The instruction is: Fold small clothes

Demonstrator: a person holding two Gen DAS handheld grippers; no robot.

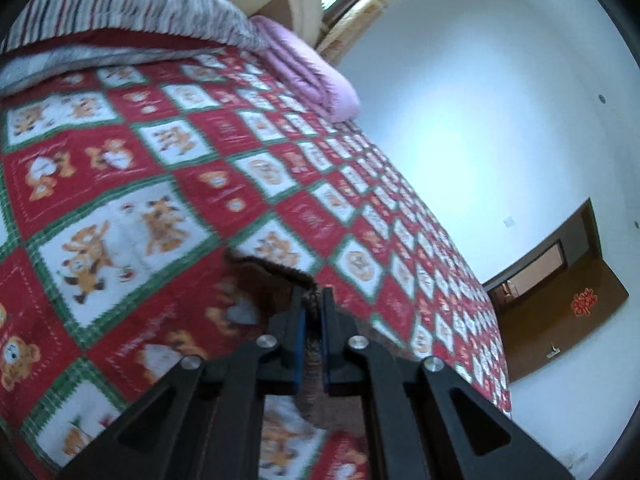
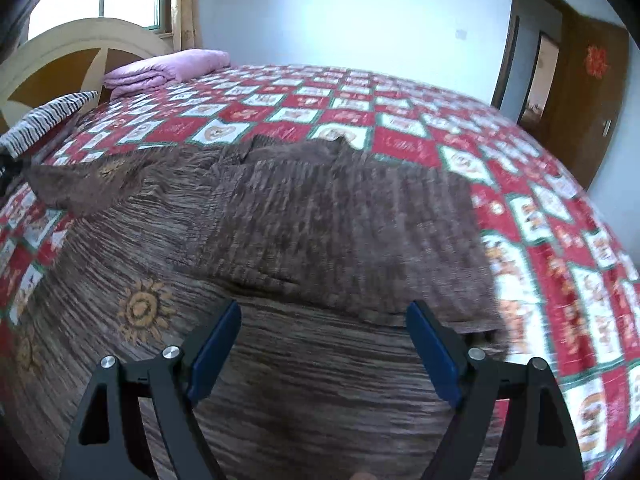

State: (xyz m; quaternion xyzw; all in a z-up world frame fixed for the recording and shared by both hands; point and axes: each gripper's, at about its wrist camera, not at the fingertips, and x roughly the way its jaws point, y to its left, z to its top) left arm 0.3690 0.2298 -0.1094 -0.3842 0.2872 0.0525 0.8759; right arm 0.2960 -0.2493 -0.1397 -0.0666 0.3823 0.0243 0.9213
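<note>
Your right view alone shows the brown garment (image 2: 280, 240) spread on the bedspread (image 2: 540, 208), beneath and ahead of your right claw (image 2: 324, 320), whose fingers are spread wide. Your left claw (image 1: 314, 300) pinches its edge. The door's red writing (image 1: 582, 301) is unreadable.

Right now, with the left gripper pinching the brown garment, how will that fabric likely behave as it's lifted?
Probably floppy: the brown garment sags from the left gripper. Its ribbed, crinkled weave likely resists slipping. It looks light, though the spread-out rest may drag across the quilt.
</note>
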